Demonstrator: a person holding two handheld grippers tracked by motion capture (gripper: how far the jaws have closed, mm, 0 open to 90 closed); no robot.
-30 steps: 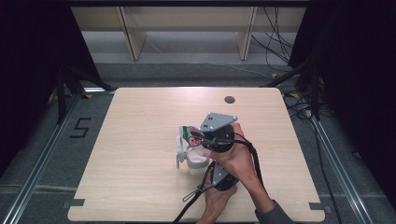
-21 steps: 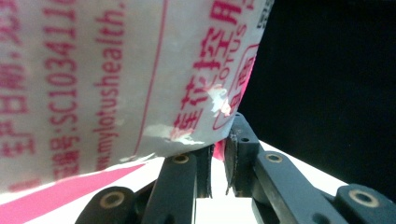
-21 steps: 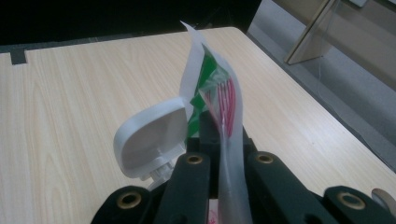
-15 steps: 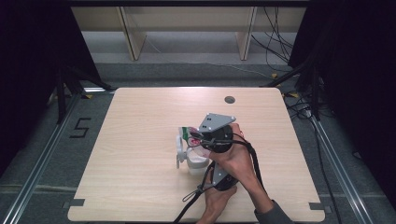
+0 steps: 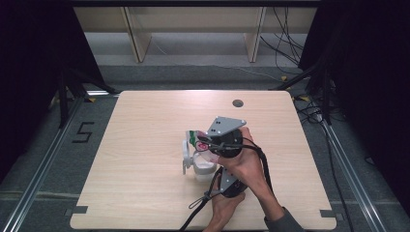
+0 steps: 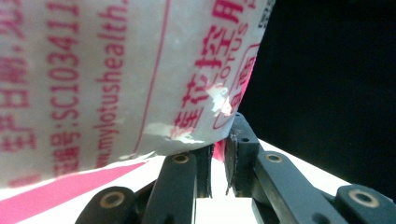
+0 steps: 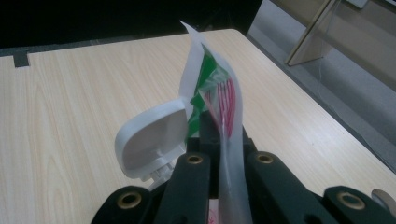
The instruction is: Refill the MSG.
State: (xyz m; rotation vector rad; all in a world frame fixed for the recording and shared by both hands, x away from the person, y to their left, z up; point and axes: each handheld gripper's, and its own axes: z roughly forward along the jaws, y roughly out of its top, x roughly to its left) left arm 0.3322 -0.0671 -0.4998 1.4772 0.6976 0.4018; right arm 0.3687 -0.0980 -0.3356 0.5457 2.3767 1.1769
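Two hand-held grippers pinch one white sachet above a white flip-lid container near the desk centre: right hand-held gripper at the sachet's 3 o'clock, left hand-held gripper at 6. Tearing cleanly likely needs opposed pulls. Red print reads "mylotushealth", "SC103411".

Sachet: thin glossy plastic film, white, red print, creased. Container: smooth white plastic, hinged lid matt. Table: pale wood-grain laminate, smooth, satin. Right hand-held gripper: matt black plastic jaws, brass-coloured rivets.
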